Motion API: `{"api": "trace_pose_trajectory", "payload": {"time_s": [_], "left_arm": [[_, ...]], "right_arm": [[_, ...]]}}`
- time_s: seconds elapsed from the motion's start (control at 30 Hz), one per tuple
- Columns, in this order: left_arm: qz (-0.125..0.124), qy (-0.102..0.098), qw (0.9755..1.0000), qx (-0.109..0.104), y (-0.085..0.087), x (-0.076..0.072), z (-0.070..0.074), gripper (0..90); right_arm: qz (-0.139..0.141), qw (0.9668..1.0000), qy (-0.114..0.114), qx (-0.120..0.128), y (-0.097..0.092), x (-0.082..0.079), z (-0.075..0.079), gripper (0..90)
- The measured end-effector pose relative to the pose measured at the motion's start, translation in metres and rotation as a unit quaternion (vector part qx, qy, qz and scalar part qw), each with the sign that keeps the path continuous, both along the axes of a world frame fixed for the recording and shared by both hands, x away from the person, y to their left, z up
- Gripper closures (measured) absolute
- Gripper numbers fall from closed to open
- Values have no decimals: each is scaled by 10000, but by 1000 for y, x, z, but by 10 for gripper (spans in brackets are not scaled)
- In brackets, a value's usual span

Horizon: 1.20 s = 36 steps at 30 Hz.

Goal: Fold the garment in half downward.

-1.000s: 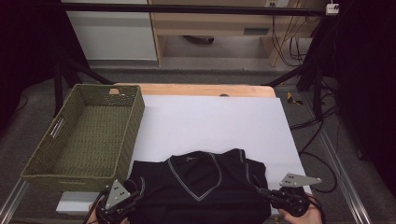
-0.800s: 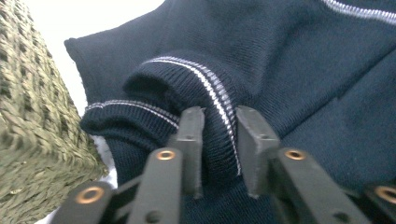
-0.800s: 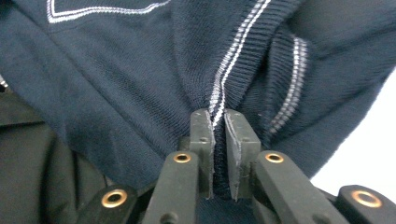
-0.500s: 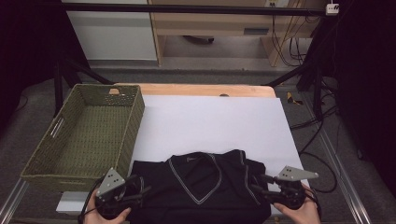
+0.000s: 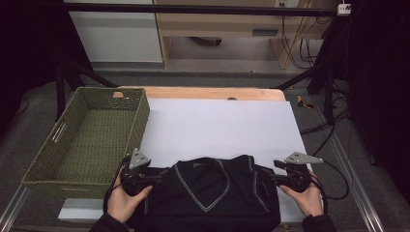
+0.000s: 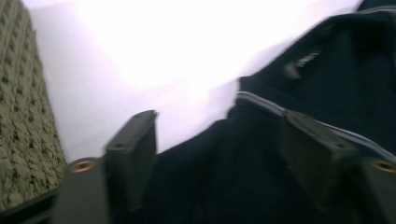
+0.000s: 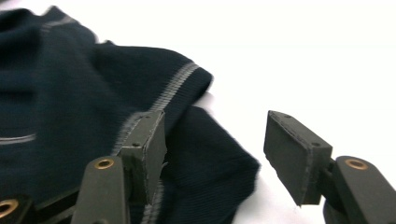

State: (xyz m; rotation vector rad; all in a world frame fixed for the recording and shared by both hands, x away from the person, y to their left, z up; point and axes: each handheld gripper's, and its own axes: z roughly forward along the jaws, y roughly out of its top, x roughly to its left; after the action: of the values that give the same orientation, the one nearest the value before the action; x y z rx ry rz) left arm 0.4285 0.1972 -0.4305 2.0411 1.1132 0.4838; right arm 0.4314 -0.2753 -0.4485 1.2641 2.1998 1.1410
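Observation:
A dark navy V-neck garment (image 5: 212,193) with grey trim lies at the near edge of the white sheet (image 5: 222,125). My left gripper (image 5: 162,175) sits at its left side, jaws pointing inward. In the left gripper view this gripper (image 6: 219,158) is open, having just opened, with navy cloth (image 6: 261,177) lying loose between the jaws. My right gripper (image 5: 270,180) is at the garment's right side. In the right gripper view it (image 7: 219,154) is open too, having just opened, and a trimmed fold (image 7: 187,116) lies by one jaw without being pressed.
A green woven basket (image 5: 140,113) stands on the left of the table, its wall close to my left gripper (image 6: 23,116). The wooden table edge (image 5: 203,93) runs behind the sheet. Cables hang off the right side (image 5: 333,130).
Both grippers went from shut to open, letting go of the garment. Both hands slid away from the table's front edge, toward the far side.

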Motion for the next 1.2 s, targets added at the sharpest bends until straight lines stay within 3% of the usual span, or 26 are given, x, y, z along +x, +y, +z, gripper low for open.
{"api": "trace_pose_trajectory", "payload": {"time_s": [0.1,0.17,0.2,0.27,0.37,0.47,0.57,0.67,0.7,0.73,0.77,0.83,0.9,1.03,1.2], "left_arm": [[309,-1,9987,415,-1,9,-9,380],[474,113,9981,387,1,13,-15,420],[497,-22,9969,611,-1,13,-18,445],[498,-28,9964,682,-2,13,-21,492],[529,111,9947,880,-4,14,-29,523],[555,234,9937,948,-4,15,-38,550],[546,261,9952,765,-1,14,-39,596],[535,256,9955,744,-2,14,-39,611],[531,255,9955,736,-2,14,-39,610],[529,255,9955,742,-2,14,-39,610],[530,251,9955,742,-2,14,-39,610],[530,263,9956,730,-2,14,-39,614],[504,265,9959,697,-2,14,-39,654],[487,260,9965,619,-2,14,-38,699],[557,190,9972,468,-3,15,-35,635]], "right_arm": [[-99,9999,76,-67,-2,5,-6,414],[-145,9997,117,-129,-4,8,-10,418],[-181,9996,147,-132,-5,9,-12,423],[-215,9994,193,-173,-7,10,-16,429],[-304,9988,310,-208,-10,12,-21,434],[-272,9987,394,-185,-11,13,-24,452],[-240,9984,470,-200,-7,14,-29,483],[-164,9973,714,89,-4,15,-30,628],[-136,9974,701,70,-3,14,-31,665],[-16,9970,773,82,-1,14,-30,760],[17,9962,858,143,0,14,-30,779],[49,9963,853,27,1,14,-27,826],[-45,9967,787,-166,0,15,-24,843],[-320,9967,731,-123,-14,16,-19,850],[-471,9960,649,-392,-21,18,-17,853]]}}
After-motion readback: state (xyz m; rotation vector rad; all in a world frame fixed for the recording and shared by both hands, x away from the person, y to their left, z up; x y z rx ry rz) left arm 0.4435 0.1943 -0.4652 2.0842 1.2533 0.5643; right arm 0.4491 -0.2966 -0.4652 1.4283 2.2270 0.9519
